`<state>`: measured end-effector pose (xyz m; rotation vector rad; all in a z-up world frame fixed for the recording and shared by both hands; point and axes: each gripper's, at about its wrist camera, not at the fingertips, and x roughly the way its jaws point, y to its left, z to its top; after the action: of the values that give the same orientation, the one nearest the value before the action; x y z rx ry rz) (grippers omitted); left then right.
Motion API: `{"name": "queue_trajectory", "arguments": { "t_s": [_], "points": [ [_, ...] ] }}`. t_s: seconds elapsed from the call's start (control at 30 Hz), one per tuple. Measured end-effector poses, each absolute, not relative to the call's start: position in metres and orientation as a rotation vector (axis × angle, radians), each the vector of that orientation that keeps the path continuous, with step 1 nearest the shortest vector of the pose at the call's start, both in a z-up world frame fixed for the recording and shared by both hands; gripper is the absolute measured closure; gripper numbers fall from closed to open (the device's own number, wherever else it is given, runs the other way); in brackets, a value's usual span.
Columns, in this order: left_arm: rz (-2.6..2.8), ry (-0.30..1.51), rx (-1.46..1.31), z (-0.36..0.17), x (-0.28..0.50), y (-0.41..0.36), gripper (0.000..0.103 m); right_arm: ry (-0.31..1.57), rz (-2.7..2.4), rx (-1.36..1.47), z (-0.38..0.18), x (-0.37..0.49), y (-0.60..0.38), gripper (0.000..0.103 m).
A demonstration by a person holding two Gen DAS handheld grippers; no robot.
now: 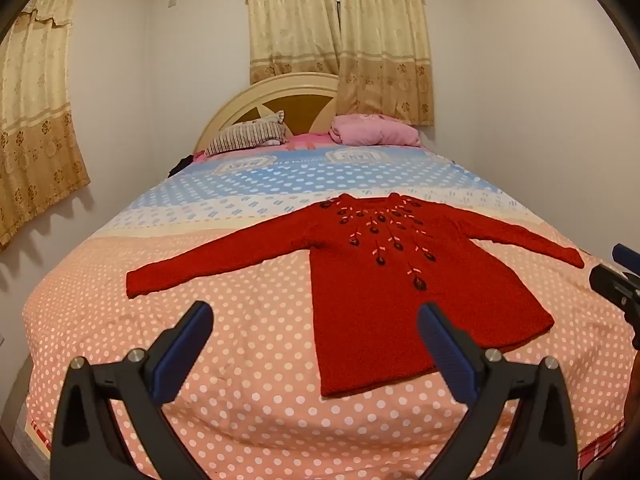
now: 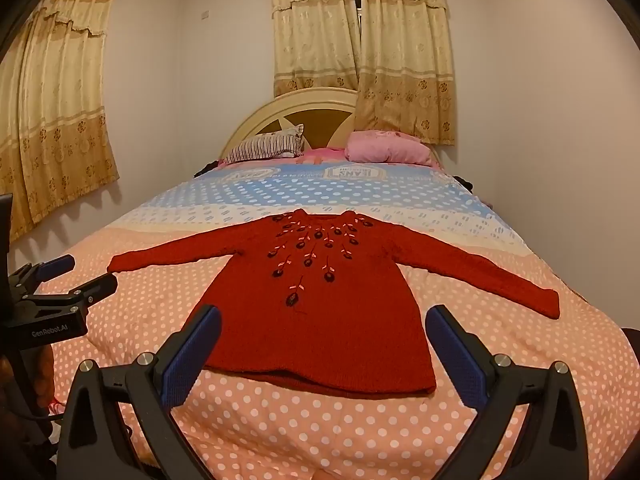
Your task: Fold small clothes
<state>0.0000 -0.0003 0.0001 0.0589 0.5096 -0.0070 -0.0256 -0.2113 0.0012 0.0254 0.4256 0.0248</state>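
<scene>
Peach polka-dot bedding covers the near half of the bed [image 1: 248,360], turning to blue and white bands toward the headboard [image 1: 280,92] at 12 o'clock. Beige flowered curtains [image 1: 340,32] hang behind it and at 9 o'clock. A red knit sweater [image 2: 320,320] lies flat, face up, on the peach part, collar toward 12 o'clock, hem toward 6 o'clock, both sleeves spread to 9 and 3 o'clock. A striped pillow [image 2: 266,146] and a pink pillow [image 2: 388,148] rest against the headboard. The left gripper [image 1: 316,344] hovers at the hem's 8 o'clock corner, fingers spread wide, grasping nothing. The right gripper [image 2: 324,344] hangs over the hem's middle, fingers likewise released.
</scene>
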Motion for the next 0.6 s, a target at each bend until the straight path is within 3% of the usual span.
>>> {"name": "queue_trajectory", "arguments": {
  "t_s": [0.6],
  "points": [
    [-0.011,0.513,0.051,-0.0033,0.0004,0.0053,0.0,0.446,0.037,0.028,-0.0042,-0.0234,-0.211,0.001]
  ]
}}
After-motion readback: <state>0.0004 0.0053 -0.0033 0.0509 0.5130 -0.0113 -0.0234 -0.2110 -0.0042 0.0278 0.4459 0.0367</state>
